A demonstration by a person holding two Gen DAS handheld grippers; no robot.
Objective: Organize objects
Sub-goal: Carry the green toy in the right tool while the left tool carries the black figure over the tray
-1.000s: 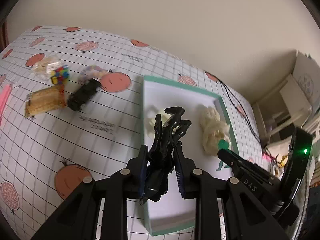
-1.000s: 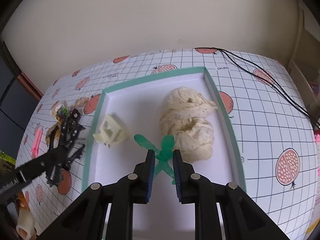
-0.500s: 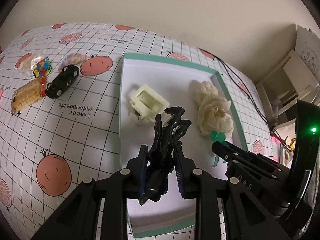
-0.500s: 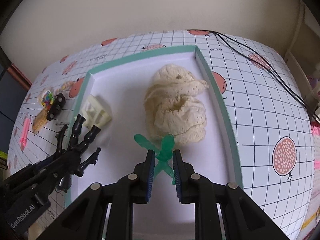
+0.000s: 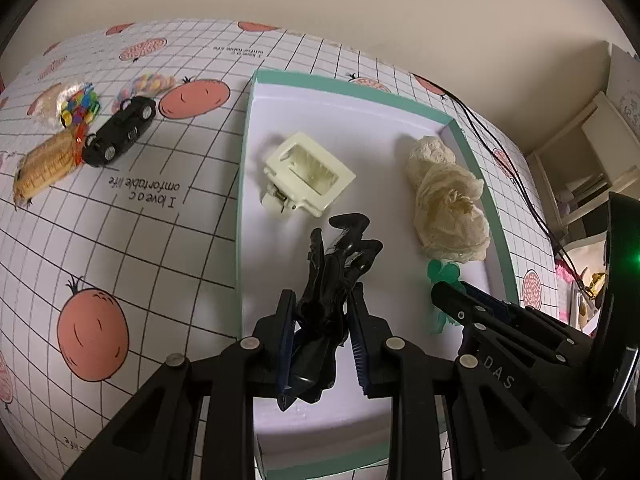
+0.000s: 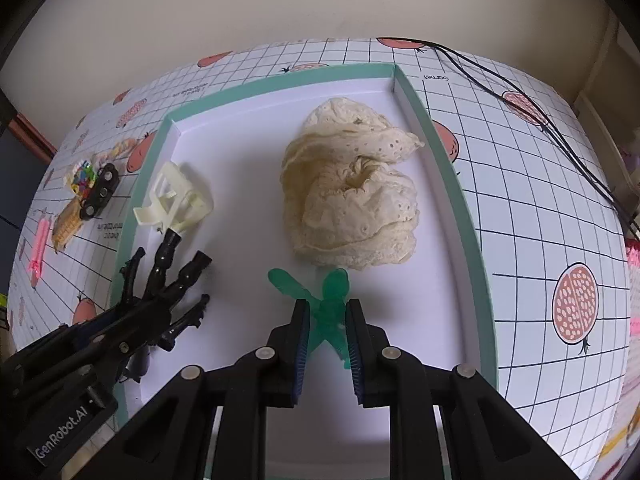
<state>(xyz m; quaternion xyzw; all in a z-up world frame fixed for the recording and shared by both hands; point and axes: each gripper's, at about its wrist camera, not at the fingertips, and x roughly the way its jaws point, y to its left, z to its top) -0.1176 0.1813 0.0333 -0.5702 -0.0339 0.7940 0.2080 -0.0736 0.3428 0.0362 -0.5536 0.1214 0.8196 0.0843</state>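
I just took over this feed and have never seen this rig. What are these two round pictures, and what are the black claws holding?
Each picture comes from a fisheye camera on a hand-held claw, looking along its fingers. The left claw grips a black spiky toy; the right claw grips a green plastic figure. Both hover over a white tray with a green rim, which holds a cream clip and a cream lace cloth. On the tablecloth beside it lie a black toy car and snack packets.

a plain beige wall (image 5: pixel 360 8) stands behind the desk (image 5: pixel 120 208), which wears a gridded fruit-print cloth. white shelves (image 5: pixel 592 152) stand at the right.
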